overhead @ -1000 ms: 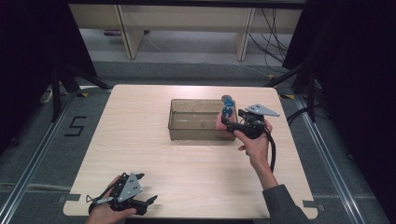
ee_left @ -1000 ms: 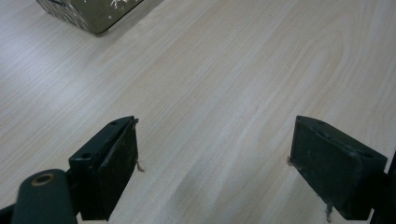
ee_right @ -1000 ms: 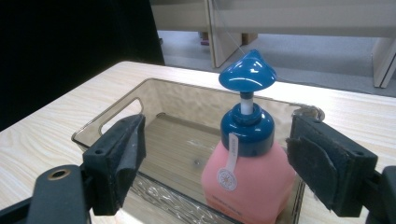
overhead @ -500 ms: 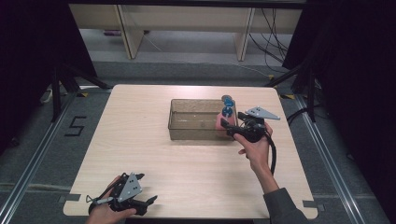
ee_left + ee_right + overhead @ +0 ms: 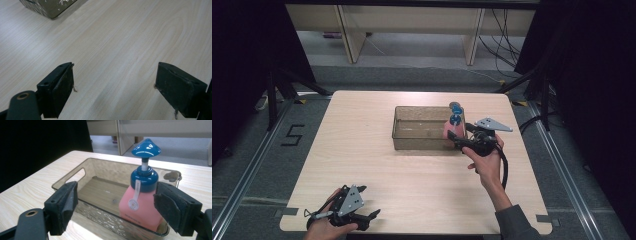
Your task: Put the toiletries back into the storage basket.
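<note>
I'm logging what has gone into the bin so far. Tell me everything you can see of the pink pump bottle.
The pump bottle has a squarish, translucent pink body, plastic by the look of it, with a dark blue collar, a white stem and a glossy blue cone-shaped pump head. A round white sticker sits on its front, with a white strip running up to the collar. It stands upright inside the smoky clear bin, at the end nearest the right gripper, whose open jaws flank it without touching it.
</note>
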Demonstrator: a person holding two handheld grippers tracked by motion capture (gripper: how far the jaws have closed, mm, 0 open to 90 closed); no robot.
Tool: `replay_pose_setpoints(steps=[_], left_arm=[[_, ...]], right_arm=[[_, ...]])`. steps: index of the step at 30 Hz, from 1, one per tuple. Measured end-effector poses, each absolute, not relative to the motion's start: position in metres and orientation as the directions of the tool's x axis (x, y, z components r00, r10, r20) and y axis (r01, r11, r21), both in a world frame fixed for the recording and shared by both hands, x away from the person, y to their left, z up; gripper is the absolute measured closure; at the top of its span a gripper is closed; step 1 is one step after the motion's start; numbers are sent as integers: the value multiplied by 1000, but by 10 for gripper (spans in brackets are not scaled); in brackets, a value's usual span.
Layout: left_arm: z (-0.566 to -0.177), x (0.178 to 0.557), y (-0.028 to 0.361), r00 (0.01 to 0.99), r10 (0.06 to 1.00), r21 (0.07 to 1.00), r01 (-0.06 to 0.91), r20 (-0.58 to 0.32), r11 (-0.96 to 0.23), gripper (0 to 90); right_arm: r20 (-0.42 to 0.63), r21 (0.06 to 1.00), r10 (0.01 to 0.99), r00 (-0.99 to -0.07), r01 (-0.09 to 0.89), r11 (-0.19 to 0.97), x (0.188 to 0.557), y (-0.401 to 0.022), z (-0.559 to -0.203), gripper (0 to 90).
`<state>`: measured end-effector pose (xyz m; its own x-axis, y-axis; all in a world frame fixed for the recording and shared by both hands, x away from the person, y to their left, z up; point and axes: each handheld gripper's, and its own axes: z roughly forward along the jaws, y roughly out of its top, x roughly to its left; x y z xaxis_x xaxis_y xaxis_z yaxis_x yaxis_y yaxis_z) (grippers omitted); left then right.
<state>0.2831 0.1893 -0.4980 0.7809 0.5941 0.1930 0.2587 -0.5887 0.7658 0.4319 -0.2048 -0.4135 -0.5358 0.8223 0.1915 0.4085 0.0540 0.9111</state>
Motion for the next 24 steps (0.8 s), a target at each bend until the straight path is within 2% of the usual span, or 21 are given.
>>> replay_pose_setpoints(steps=[2, 3, 7, 8, 12, 14, 18, 19, 23, 24], left_arm=[[-498, 284, 190, 778, 594, 762, 254, 205, -596, 148], [-498, 284, 190, 778, 595, 767, 254, 200, -590, 149], [-497, 284, 190, 779, 593, 762, 254, 205, -596, 148], [-497, 284, 190, 779, 593, 763, 252, 205, -596, 148], [-497, 284, 190, 780, 592, 764, 255, 200, -593, 148], [-497, 284, 190, 781, 591, 763, 254, 200, -594, 148], [-497, 284, 191, 786, 586, 757, 258, 196, -600, 148], [-497, 284, 191, 789, 583, 759, 256, 194, -599, 148], [-497, 284, 190, 782, 591, 761, 256, 199, -596, 148], [-497, 284, 190, 778, 594, 762, 254, 204, -595, 148]], right_arm=[[166, 915, 826, -539, 397, 75, 431, -206, -414, 204], [204, 904, 826, -526, 424, 47, 429, -203, -414, 204], [187, 913, 816, -547, 404, 62, 428, -204, -414, 205], [152, 919, 824, -546, 384, 86, 427, -205, -414, 205], [196, 907, 819, -539, 417, 58, 422, -202, -415, 205], [146, 922, 819, -554, 376, 90, 423, -204, -417, 205], [205, 907, 809, -551, 417, 54, 417, -202, -417, 204], [173, 917, 805, -568, 391, 79, 418, -203, -419, 202], [198, 909, 807, -556, 412, 61, 412, -203, -419, 172], [180, 917, 804, -568, 391, 71, 413, -204, -419, 168]])
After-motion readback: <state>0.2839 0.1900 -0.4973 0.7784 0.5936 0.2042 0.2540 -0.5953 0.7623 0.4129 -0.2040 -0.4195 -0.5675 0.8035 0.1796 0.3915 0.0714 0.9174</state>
